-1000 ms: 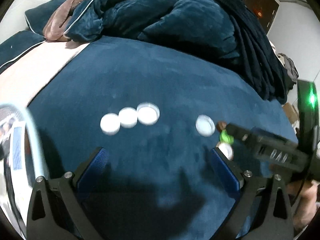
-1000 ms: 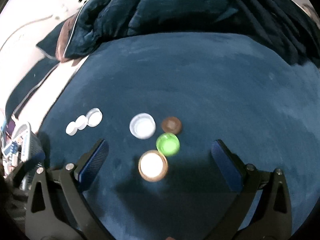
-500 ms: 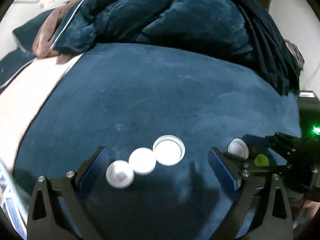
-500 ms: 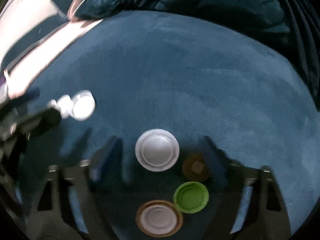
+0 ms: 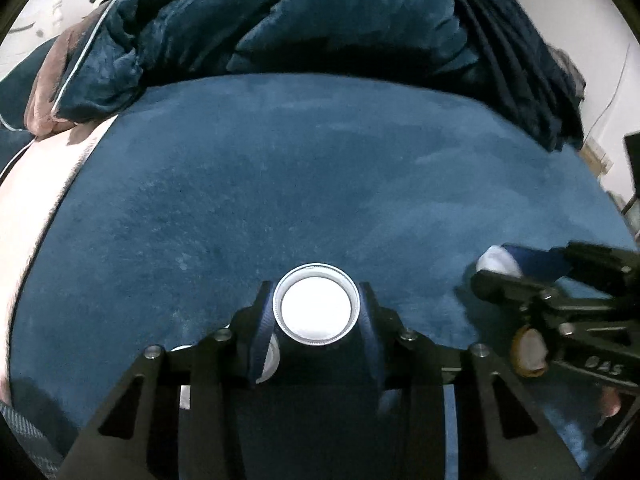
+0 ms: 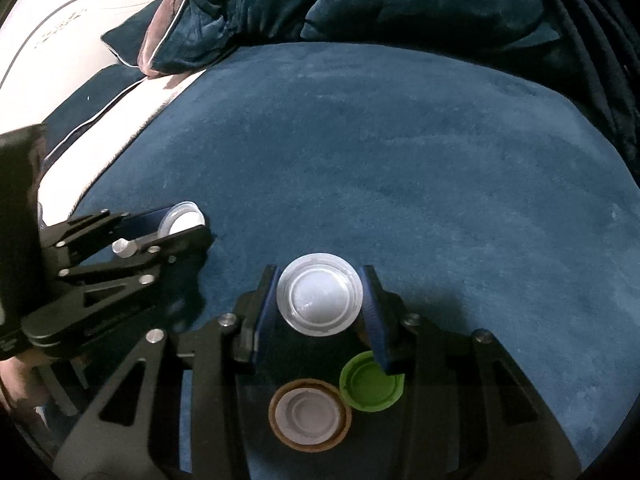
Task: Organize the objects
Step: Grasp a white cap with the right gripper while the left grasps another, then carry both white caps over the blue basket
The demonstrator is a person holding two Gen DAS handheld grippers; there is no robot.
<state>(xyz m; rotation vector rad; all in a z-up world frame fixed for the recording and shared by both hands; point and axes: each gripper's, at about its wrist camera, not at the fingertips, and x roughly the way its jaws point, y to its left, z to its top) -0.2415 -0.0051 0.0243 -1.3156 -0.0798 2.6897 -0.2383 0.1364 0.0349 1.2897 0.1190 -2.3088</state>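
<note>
Several bottle caps lie on a dark blue blanket [image 5: 320, 184]. My left gripper [image 5: 316, 312] is shut on a white ridged cap [image 5: 316, 309]; it also shows in the right wrist view [image 6: 182, 222]. Two more white caps [image 5: 267, 360] are partly hidden behind its left finger. My right gripper [image 6: 320, 300] is shut on a larger white cap [image 6: 319, 294], seen blurred in the left wrist view [image 5: 498, 260]. A green cap [image 6: 370, 382] and a brown-rimmed cap [image 6: 310, 414] lie just below the right jaws. The brown-rimmed cap also shows in the left wrist view [image 5: 528, 352].
A crumpled dark blue duvet [image 5: 320, 28] is heaped at the far side of the bed. A pink sheet [image 5: 36, 192] borders the blanket on the left. A brown pillow edge [image 6: 158, 44] sits at the back left. A white wall [image 5: 608, 92] is at right.
Both grippers moved down and forward and closed: the left on the ridged white cap, the right on the larger white cap. A small brown cap seen before is now hidden.
</note>
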